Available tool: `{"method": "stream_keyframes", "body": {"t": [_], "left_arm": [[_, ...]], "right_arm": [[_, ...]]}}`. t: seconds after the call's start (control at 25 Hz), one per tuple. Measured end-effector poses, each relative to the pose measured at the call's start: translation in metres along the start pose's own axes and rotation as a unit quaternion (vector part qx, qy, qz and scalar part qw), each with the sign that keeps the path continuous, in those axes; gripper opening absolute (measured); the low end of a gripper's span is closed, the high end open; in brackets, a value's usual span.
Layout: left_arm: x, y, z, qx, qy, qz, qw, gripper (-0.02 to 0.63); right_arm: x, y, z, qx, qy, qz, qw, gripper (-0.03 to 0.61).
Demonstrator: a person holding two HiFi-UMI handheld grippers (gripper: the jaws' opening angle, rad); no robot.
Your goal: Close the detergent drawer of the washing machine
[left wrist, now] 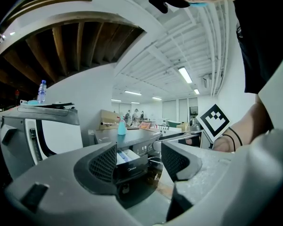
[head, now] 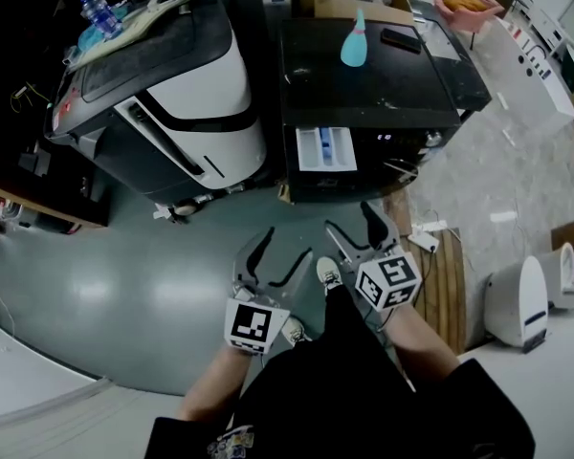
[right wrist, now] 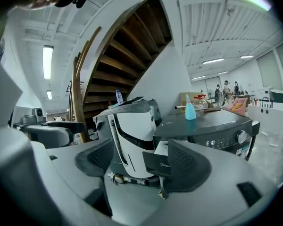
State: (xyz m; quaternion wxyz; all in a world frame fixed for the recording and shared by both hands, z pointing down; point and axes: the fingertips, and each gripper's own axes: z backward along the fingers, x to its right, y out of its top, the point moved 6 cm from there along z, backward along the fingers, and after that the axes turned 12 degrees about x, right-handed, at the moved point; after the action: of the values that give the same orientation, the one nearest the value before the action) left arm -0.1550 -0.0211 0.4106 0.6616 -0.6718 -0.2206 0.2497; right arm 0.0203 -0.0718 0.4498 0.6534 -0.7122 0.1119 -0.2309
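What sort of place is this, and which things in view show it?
Probably a workshop or test hall, not a home: a washing machine with its detergent drawer open, a white appliance beside it, strip lights overhead.

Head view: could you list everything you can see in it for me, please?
Washing machine: one, black, top centre.
Detergent drawer: one, white with blue inside, pulled out of the washing machine's front.
Bottle: one, teal, standing on the washing machine's top.
Small flat object: one, black, right of the bottle.
Large appliance: one, white and black, left of the washing machine.
Water bottle: one, clear with a blue label, on the large appliance.
Cardboard box: one, brown, behind the washing machine.
Small appliance: one, white, lower right.
Left gripper: one, grey, bottom centre, jaws open and empty.
Right gripper: one, grey, beside it, jaws open and empty.
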Motion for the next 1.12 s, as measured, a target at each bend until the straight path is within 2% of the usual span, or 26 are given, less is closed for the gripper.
{"method": "stream_keyframes", "body": {"t": [0.4, 0.64, 1.12], "left_arm": [[-0.003, -0.024, -0.064, -0.021, -0.003, 0.003, 0.9998, 0.284], [-0.009, -0.036, -0.091, -0.032, -0.002, 0.007, 0.9995, 0.285], [-0.019, -0.056, -0.134, -0.054, -0.003, 0.022, 0.9983, 0.285]], "right_arm": [[0.072, -0.037, -0.034, -0.050, -0.019, 0.000, 0.999, 0.359], [0.105, -0.060, -0.052, -0.075, -0.030, -0.019, 0.997, 0.357], [0.152, -0.108, -0.078, -0.142, -0.039, -0.064, 0.987, 0.298]]}}
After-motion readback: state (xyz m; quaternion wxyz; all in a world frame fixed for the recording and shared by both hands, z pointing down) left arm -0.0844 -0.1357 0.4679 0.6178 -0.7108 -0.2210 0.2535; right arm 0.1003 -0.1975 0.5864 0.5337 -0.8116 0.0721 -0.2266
